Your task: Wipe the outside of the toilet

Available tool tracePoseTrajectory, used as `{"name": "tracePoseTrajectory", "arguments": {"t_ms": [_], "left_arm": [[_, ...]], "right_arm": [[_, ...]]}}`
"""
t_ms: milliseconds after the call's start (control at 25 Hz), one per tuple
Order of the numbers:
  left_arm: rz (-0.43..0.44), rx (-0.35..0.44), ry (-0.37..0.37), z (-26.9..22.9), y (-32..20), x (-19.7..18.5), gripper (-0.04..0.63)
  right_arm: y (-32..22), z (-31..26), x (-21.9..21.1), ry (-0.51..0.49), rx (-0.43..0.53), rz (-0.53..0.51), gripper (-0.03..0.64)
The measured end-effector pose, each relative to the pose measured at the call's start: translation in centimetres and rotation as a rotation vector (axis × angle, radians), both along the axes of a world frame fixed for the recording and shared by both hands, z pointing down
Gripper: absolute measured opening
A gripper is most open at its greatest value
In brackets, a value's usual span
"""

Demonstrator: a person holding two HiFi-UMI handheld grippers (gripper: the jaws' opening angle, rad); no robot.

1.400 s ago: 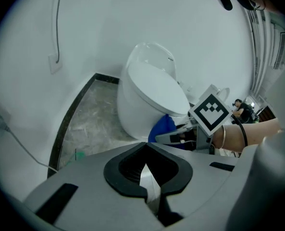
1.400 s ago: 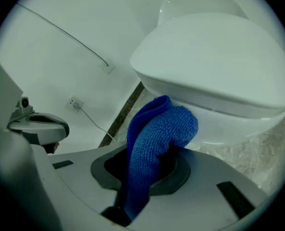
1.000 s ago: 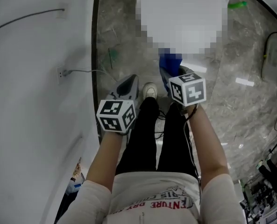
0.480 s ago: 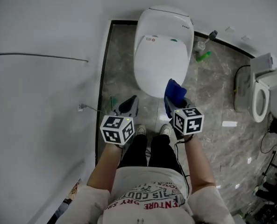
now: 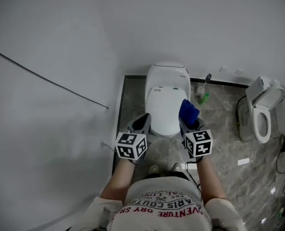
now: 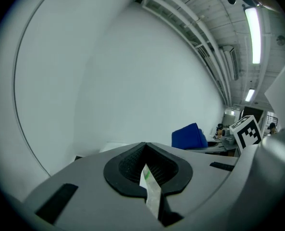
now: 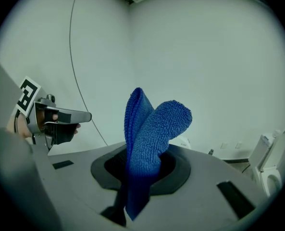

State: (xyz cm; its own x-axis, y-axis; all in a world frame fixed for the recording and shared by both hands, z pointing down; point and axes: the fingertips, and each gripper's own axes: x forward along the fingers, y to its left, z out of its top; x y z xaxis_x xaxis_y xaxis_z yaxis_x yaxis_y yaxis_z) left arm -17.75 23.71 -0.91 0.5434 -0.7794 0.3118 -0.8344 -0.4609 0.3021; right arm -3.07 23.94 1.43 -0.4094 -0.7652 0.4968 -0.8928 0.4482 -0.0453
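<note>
A white toilet (image 5: 167, 99) with its lid down stands against the far wall, just beyond both grippers. My left gripper (image 5: 142, 121) is held in front of the toilet's left side, jaws shut with nothing in them; in the left gripper view (image 6: 146, 166) only a thin slit shows between them. My right gripper (image 5: 189, 123) hovers by the toilet's right side, shut on a blue cloth (image 5: 188, 110). In the right gripper view (image 7: 143, 173) the blue cloth (image 7: 151, 138) stands up out of the jaws and hides most of the toilet (image 7: 183, 142).
A grey wall (image 5: 51, 81) runs close along the left. A green bottle (image 5: 203, 98) and a toilet brush (image 5: 207, 78) sit on the marble floor right of the toilet. A second toilet (image 5: 260, 113) with its lid up stands far right. The person's feet (image 5: 164, 168) are below.
The view has pulled back and up: the toilet now looks smaller and farther off, and both grippers sit higher in front of it. The right gripper still holds the cloth.
</note>
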Motion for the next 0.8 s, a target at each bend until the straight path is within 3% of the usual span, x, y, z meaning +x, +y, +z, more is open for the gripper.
{"name": "tracePoseTrajectory", "arguments": {"t_ms": [200, 480, 800], "left_arm": [[-0.012, 0.119, -0.021, -7.1, 0.2, -1.1, 0.008], [-0.009, 0.248, -0.06, -11.5, 2.0, -2.7, 0.008], [-0.019, 0.275, -0.057, -12.2, 2.3, -3.2, 0.006]], "right_arm": [[0.5, -7.3, 0.5, 0.013, 0.154, 0.025, 0.072], [2.2, -11.1, 0.1, -0.013, 0.269, 0.066, 0.072], [2.6, -11.7, -1.4, -0.024, 0.29, 0.042, 0.072]]}}
